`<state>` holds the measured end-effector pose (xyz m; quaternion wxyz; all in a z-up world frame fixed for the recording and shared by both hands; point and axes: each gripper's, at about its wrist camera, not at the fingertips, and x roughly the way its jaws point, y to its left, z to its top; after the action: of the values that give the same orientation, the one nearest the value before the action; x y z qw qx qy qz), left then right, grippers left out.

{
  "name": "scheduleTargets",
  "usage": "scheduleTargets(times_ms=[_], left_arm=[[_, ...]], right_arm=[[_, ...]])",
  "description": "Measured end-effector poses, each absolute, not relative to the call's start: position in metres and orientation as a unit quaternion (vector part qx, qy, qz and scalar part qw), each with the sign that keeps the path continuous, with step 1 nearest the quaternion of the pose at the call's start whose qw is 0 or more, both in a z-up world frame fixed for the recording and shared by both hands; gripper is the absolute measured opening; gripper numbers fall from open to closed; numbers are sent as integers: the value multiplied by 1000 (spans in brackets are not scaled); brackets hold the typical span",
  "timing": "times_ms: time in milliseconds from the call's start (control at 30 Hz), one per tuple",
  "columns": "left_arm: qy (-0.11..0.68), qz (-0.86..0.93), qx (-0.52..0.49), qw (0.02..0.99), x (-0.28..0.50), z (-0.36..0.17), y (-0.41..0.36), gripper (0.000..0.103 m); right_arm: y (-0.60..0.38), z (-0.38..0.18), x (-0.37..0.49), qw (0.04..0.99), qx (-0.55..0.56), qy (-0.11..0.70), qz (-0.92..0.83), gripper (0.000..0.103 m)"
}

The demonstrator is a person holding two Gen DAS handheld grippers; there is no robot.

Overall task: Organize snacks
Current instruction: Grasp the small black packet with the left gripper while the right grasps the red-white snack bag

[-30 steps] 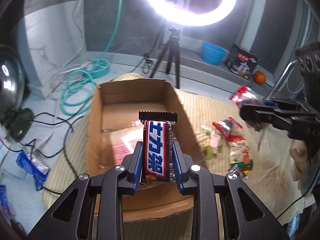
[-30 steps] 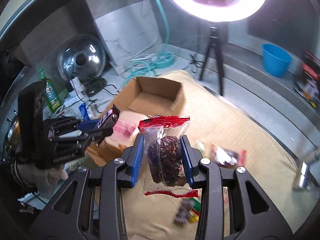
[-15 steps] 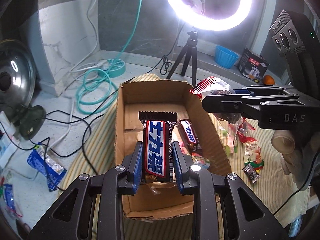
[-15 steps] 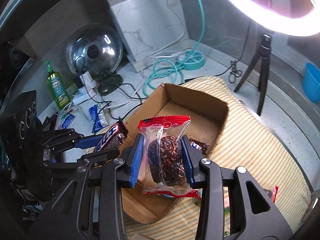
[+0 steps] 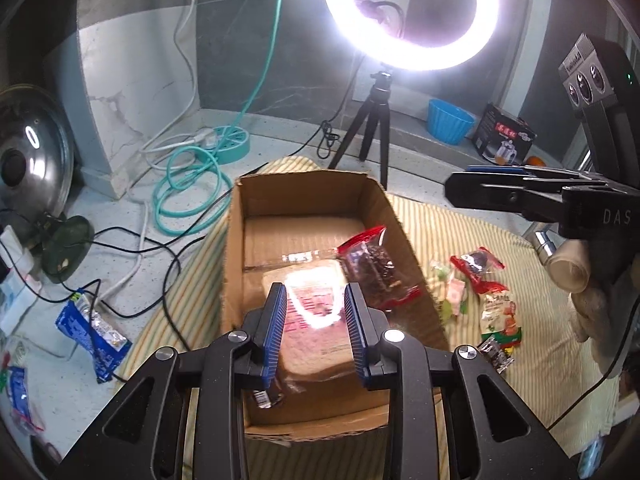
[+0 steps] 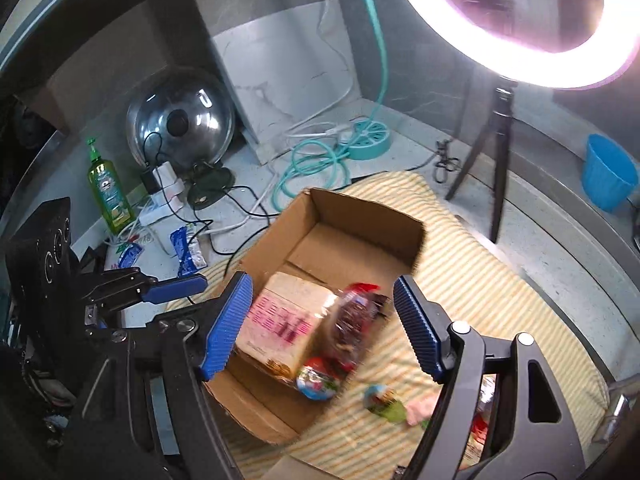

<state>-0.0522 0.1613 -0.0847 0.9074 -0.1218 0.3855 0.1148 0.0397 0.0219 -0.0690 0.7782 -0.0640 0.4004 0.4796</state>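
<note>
Cardboard box with cookie packet inside, beneath both empty tools.

A lit ring light on a tripod, teal hose coiled nearby.

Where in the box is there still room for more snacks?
The far end of the brown cardboard box is bare, between its back wall and the pink-printed bread pack. The near end is crowded: bread pack and red-edged dark cookie bag against the right wall.
</note>
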Motion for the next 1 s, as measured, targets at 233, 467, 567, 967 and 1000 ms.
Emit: scheduleTargets(times_ms=[233,467,567,967,1000], left_arm=[[382,91,-132,910,-49,-82,133,28],[387,58,-148,908,-42,-88,97,28],[394,38,-151,906,-39,-93,75,28],[447,-25,-182,876,-25,-137,7,28],[452,-26,-189,872,-23,-142,4,28]], right_arm=[[-41,-75,57,798,-60,412,436,76],[-104,-96,69,799,-59,442,403,76],[-122,-115,70,790,-70,468,389,76],[-168,-196,76,717,23,578,389,65],[-169,-200,77,712,29,582,391,61]])
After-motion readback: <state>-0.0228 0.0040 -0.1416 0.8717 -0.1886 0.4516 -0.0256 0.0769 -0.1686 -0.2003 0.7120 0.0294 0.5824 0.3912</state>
